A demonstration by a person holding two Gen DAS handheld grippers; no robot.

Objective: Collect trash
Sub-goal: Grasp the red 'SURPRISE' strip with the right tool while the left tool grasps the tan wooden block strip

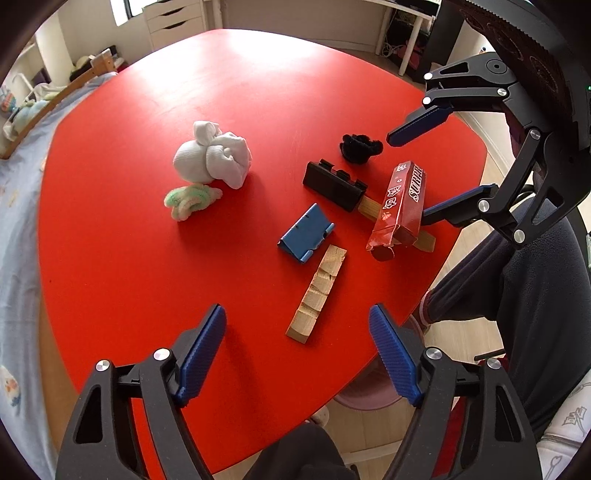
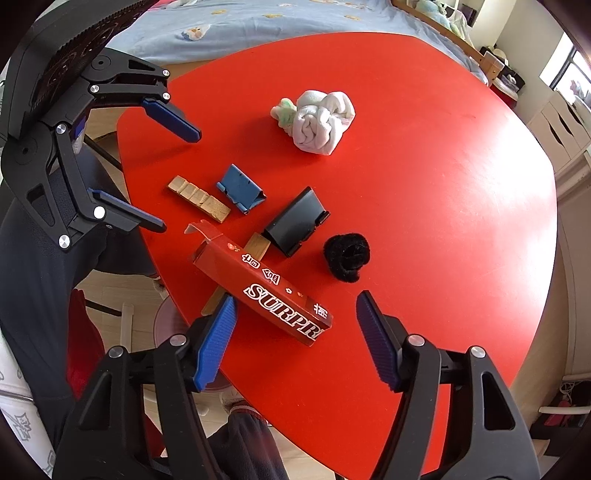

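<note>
The red tabletop [image 1: 147,277] carries a group of loose items near the edge closest to the person. A long red carton [image 2: 266,291] printed with white lettering lies on its side with one end flap open. It rests across a flat wooden strip [image 2: 258,245] that shows on both sides of it. A second, notched wooden strip [image 1: 317,295] lies by itself, just beside a folded blue stand [image 1: 304,234]. A black stand [image 1: 334,184] of similar shape sits between the blue stand and the carton, touching the end of the wooden strip under the carton. A black fuzzy bundle [image 2: 347,256] lies near the carton's far side. Farther across the tabletop, a rolled white cloth bundle [image 1: 214,157] rests against a small pastel fuzzy piece [image 1: 190,201].

The left tongs [image 1: 297,347] hang above the tabletop with the jaws apart and nothing clamped. The lower end of the notched wooden strip lies between the fingertips in the left wrist view, and no pad touches it.

The right tongs [image 2: 295,334] point down at the carton with the jaws apart. The lettered end of the carton lies between the blue pads [image 2: 218,343]. The left pad is just beside the carton's edge; contact cannot be confirmed, and the other pad stands clear of it.

A dark sleeve [image 1: 480,295] of the person shows past the tabletop edge. A bed with a light blue cover [image 2: 258,26] stands beyond the tabletop.
</note>
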